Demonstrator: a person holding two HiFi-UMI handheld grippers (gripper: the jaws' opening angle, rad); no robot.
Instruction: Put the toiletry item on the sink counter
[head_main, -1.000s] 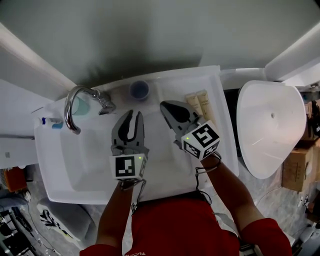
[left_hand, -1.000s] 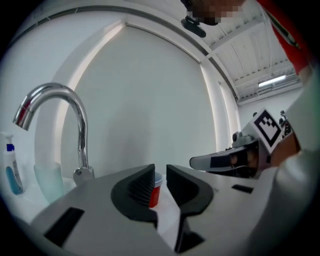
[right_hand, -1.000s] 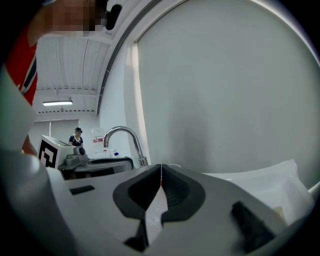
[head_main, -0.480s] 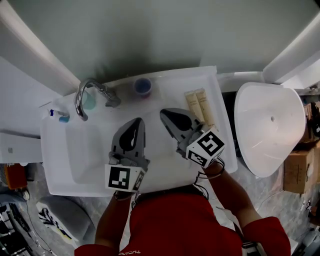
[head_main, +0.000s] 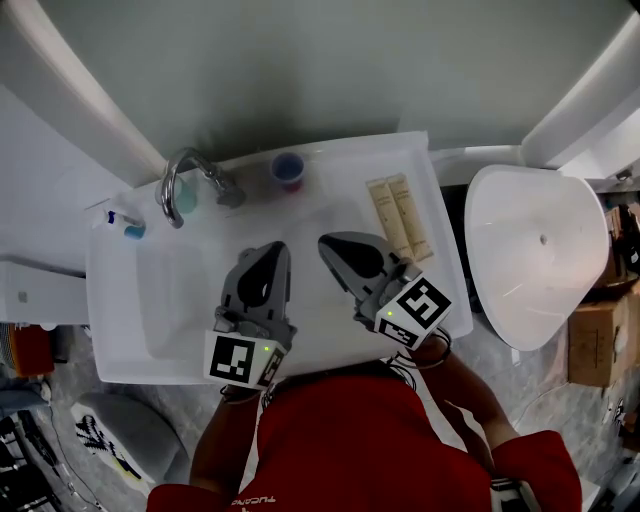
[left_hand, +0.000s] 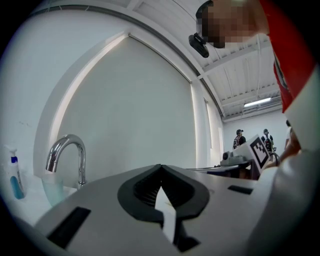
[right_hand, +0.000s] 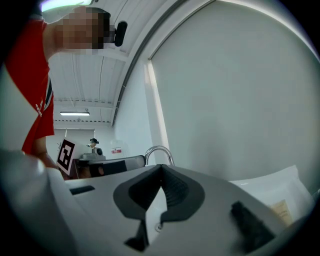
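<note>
Two beige toiletry tubes (head_main: 397, 214) lie side by side on the sink counter (head_main: 430, 250) at the right; one tube (right_hand: 281, 212) also shows low in the right gripper view. My left gripper (head_main: 277, 249) hovers over the basin (head_main: 170, 300), shut and empty, its jaws pressed together (left_hand: 161, 168). Beside it my right gripper (head_main: 325, 241) is shut too, with nothing between its jaws (right_hand: 161, 168). It hangs just left of the tubes and touches neither.
A chrome faucet (head_main: 185, 177) arches at the back left beside a teal cup (head_main: 186, 201). A dark blue cup (head_main: 288, 168) stands behind the basin. A small blue spray bottle (head_main: 125, 224) is at the far left. A white toilet (head_main: 540, 255) stands to the right.
The left gripper's jaws have gone from open to shut. Both grippers have drawn back a little toward the person over the basin.
</note>
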